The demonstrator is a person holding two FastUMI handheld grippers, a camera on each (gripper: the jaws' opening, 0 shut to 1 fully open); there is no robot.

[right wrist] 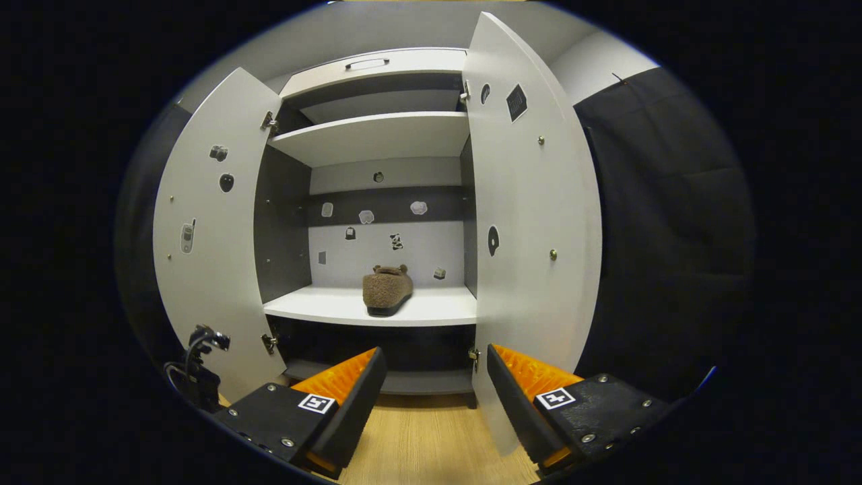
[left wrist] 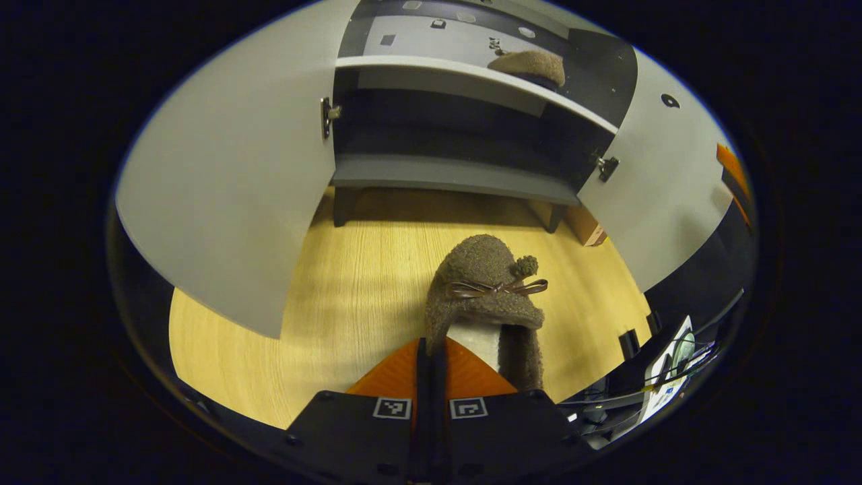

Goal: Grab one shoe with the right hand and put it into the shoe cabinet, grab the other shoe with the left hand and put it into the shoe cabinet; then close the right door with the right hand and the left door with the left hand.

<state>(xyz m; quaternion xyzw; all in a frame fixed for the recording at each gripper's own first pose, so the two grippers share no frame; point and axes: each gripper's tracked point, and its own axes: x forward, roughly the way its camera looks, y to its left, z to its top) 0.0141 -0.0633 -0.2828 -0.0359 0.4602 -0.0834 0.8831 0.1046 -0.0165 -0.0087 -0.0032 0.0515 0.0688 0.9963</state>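
Observation:
A brown fuzzy shoe (left wrist: 485,283) with a bow and a pompom hangs toe-forward over the wooden floor (left wrist: 350,283). My left gripper (left wrist: 429,347) is shut on the rim at its heel end. Ahead stands the shoe cabinet with its left door (left wrist: 236,188) and right door (left wrist: 667,182) swung open. The other brown shoe (left wrist: 532,66) lies on the white shelf (left wrist: 431,71). In the right gripper view that shoe (right wrist: 387,289) rests on the shelf (right wrist: 323,306) between the open doors (right wrist: 209,236) (right wrist: 532,202). My right gripper (right wrist: 434,353) is open with nothing between its fingers, in front of the cabinet.
A cardboard box (left wrist: 586,229) sits on the floor by the cabinet's right leg. Cables and devices (left wrist: 673,364) lie at the right. A black cabled object (right wrist: 195,370) stands by the left door's lower edge. Upper shelves (right wrist: 377,135) are bare.

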